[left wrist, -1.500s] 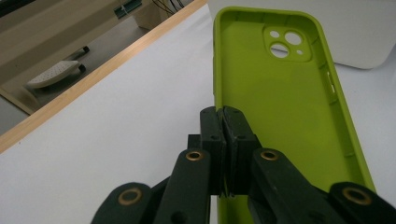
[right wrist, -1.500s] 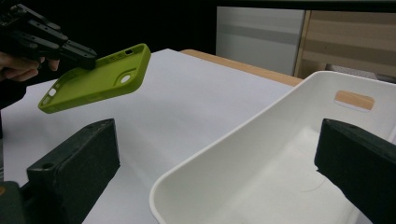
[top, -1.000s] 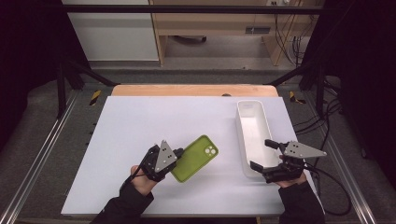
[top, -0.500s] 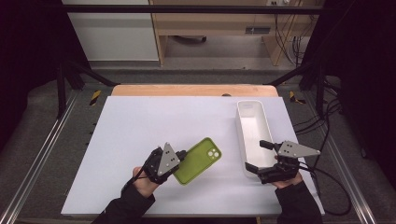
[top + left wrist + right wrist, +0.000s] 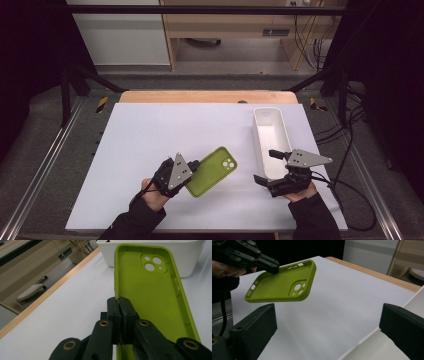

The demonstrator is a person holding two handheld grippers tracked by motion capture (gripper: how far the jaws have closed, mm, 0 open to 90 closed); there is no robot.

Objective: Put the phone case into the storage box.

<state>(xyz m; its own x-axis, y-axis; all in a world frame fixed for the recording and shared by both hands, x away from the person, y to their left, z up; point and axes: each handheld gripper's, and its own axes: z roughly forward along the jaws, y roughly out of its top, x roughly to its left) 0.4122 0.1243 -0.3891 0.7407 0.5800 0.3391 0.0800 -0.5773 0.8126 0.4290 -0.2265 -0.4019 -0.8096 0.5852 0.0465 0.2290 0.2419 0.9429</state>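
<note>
Near the front edge of the worktop (image 5: 150, 130), left of centre, the left tongs (image 5: 192, 170) are pressed together on one long rim of the green phone case (image 5: 212, 171). The case hangs clear of the surface, open side up, camera cut-out pointing toward the white bin (image 5: 270, 137) by the right edge. Over the last second the case has kept its place. The right tongs (image 5: 265, 167), spread wide and empty, have shifted from beside the bin's front end a little toward the case; the right gripper view looks at the case between its two spread jaws. Judged from this, a handover or a two-handed grip on the case is being set up, with a clear gap left to close.
</note>
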